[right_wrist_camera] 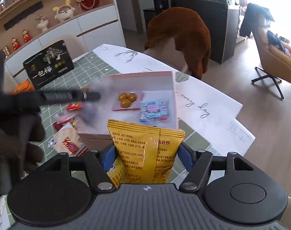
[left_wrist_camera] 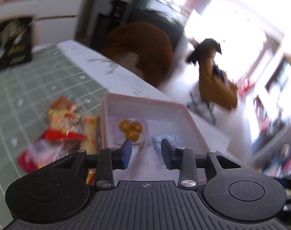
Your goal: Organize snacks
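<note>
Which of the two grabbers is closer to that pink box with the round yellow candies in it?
Left. The left gripper hangs open right over the pink box, near the yellow candies. The right gripper, clamping a yellow snack packet, sits back from its near wall.

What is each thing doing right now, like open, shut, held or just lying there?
Right tongs: shut on the yellow snack packet, held upright.
Left tongs: open, holding nothing.
Pink box: open, no lid on.
Blue packet: lying inside the box.
Red and orange snack packets: lying on the table beside the box.
</note>
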### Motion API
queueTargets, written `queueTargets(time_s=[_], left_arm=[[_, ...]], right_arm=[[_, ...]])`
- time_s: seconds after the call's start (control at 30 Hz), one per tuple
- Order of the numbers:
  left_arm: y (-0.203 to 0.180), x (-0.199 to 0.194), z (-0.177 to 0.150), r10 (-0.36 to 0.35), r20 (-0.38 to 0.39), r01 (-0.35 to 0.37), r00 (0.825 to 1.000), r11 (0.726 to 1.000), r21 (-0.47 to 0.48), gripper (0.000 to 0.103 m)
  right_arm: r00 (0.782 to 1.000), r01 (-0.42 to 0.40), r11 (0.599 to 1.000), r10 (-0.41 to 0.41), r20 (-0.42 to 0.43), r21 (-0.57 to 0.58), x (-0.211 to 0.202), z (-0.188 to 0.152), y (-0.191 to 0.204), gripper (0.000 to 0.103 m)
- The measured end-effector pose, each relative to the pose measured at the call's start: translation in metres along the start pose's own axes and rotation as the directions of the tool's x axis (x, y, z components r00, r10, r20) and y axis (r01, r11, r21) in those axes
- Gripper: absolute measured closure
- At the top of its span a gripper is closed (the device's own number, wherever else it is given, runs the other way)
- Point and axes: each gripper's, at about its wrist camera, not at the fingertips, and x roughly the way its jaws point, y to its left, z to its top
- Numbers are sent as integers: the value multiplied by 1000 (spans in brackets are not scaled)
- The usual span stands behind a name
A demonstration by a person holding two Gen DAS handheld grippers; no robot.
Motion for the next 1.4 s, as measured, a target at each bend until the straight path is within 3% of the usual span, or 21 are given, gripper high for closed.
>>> queueTargets(time_s=[0.07, 0.17, 0.33, 0.37, 0.53, 0.67, 0.83, 1.07, 1.2, 1.3, 1.4], left_arm=[[18, -16, -8, -2, 34, 5, 999, 996, -89, 65], [34, -40, -17, 35, 51, -29, 998, 992, -126, 65], [50, -62, -19, 147, -8, -147, 989, 985, -92, 65], [51, -64, -19, 159, -17, -160, 987, 985, -71, 65], [69, -73, -31, 169, -54, -170, 984, 985, -24, 65], [92, -71, -43, 199, -76, -204, 977, 977, -63, 65], [105, -64, -44, 209, -68, -215, 976, 972, -92, 65], [107, -26, -20, 205, -32, -205, 978, 979, 0, 65], [116, -18, 7, 248, 53, -246, 967, 969, -40, 65], [106, -4, 29, 194, 82, -200, 978, 976, 85, 65], [91, 26, 41, 220, 8, -214, 976, 943, 255, 63]], right_arm=[[1000, 13, 1000, -13, 8, 17, -2, 4, -11, 35], [999, 12, 1000, -13, 49, 16, -11, 24, -20, 35], [992, -21, 999, 25, 122, -40, -23, 74, -12, 35], [991, -20, 998, 27, 134, -53, -22, 105, -1, 35], [996, -77, 997, 77, 43, -9, 11, 149, 12, 30], [995, -100, 994, 101, -13, 46, 29, 136, 14, 30], [997, -40, 999, 39, -61, -2, 41, 95, 22, 30], [988, -31, 999, 32, -150, 11, 54, 42, 20, 30], [985, -32, 999, 27, -169, -24, 55, 29, 29, 30], [984, -47, 998, 40, -175, -36, 55, 25, 34, 30], [979, -57, 998, 49, -198, -36, 61, 23, 38, 30]])
